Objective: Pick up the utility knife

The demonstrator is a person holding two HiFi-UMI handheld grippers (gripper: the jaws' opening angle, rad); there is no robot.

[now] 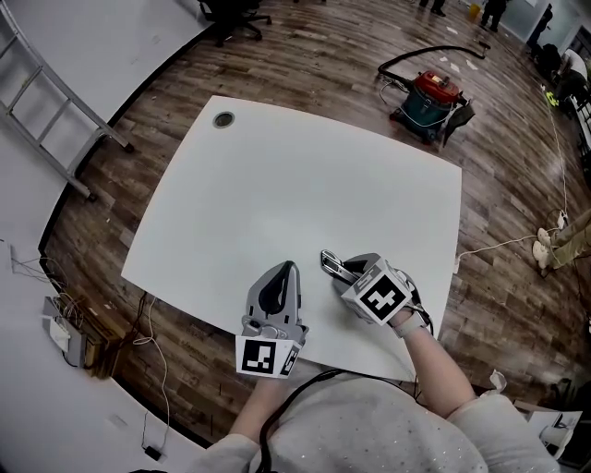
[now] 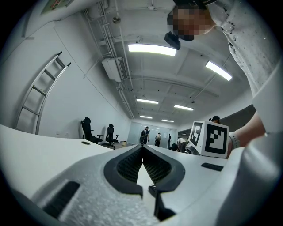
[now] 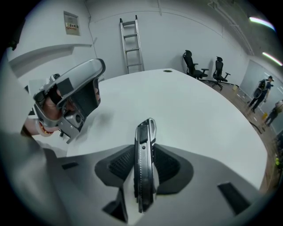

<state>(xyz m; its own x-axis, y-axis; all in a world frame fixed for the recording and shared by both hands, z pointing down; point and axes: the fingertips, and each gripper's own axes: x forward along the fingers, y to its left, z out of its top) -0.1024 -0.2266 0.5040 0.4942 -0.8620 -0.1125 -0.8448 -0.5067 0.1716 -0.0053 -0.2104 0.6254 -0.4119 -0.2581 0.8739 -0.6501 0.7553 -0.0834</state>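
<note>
The utility knife [image 3: 146, 132], silver and black, lies lengthwise between the jaws of my right gripper [image 3: 144, 152], whose ribbed pads sit against its two sides. In the head view the knife [image 1: 330, 262] sticks out ahead of the right gripper [image 1: 340, 270], low over the white table [image 1: 277, 185] near its front edge. My left gripper [image 1: 286, 268] rests beside it to the left, jaws shut tip to tip on nothing. The left gripper view shows those closed tips [image 2: 142, 150] and the right gripper's marker cube [image 2: 210, 139].
A round cable hole [image 1: 223, 119] sits at the table's far left corner. On the wood floor stand a red vacuum cleaner [image 1: 432, 100] with its hose, a ladder [image 1: 55, 120] by the left wall and office chairs [image 1: 235, 14]. People stand far off [image 2: 145, 134].
</note>
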